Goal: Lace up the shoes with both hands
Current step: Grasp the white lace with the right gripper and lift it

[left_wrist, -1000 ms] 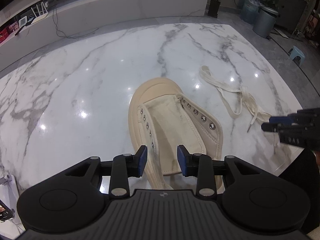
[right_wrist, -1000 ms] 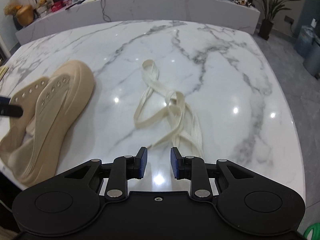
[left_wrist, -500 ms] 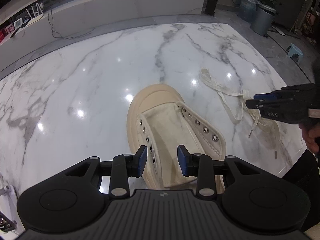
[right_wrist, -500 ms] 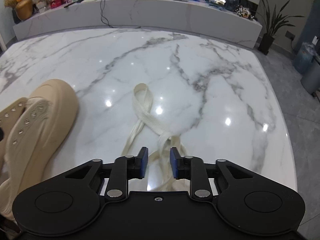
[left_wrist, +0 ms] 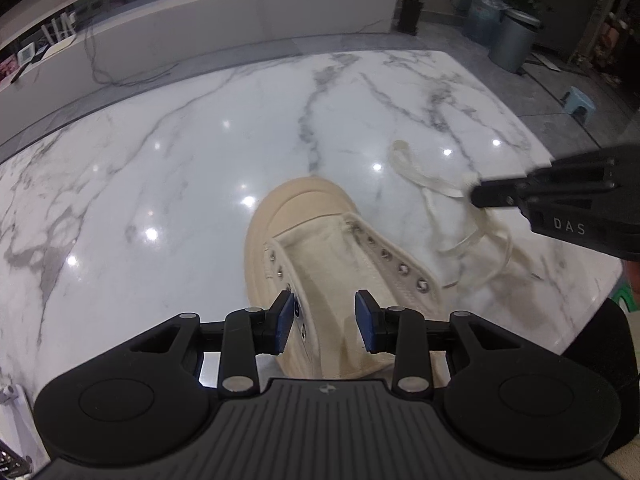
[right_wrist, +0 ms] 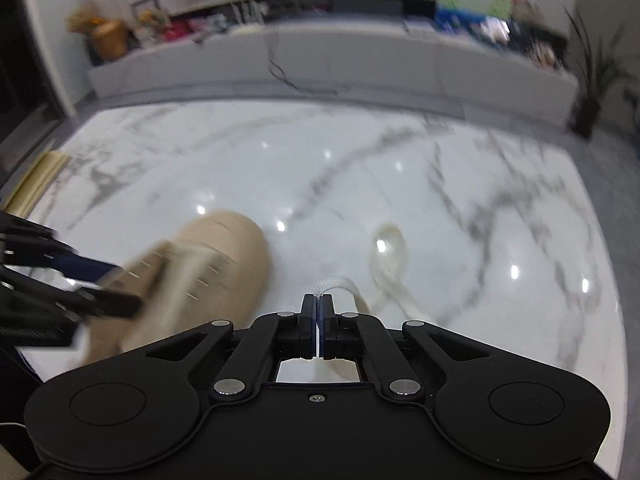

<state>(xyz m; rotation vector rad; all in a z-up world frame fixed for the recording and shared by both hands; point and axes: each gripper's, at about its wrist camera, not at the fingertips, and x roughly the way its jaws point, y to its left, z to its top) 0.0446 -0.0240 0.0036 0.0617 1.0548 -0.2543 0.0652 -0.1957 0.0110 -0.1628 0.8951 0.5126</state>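
**Right-wrist view: lace in hand, every eyelet bare**

Right-wrist view shows our right tongs (right_wrist: 319,305) pressed together on the cream shoelace (right_wrist: 390,276) — a short woven bit sticks out above the pads, and the rest trails down to the marble bench (right_wrist: 360,168), where a loop lies flat. From the left-wrist view the same tongs hang above the bench at the right, the lace draping from the tip in loose strands to the heap below.

Our left tongs (left_wrist: 325,322) stand apart, one pad to either side of the beige shoe (left_wrist: 320,248) at its ankle opening. The left pad sits close against the eyelet flap; whether either pad presses on the canvas we cannot tell. The shoe rests on the bench with its toe pointing away from us and its tongue laid open, just left of the lace pile.

We judge the task barely begun. Both rows of metal eyelets (left_wrist: 403,268) are empty — no lace passes through any hole we can see. So far we have only the lace gripped. What remains, as we read it: find a tipped end, carry it to the holes nearest the toe, thread it, then cross upward pair by pair. Which part of the lace we hold is unclear; it looks like a fold rather than a tip.
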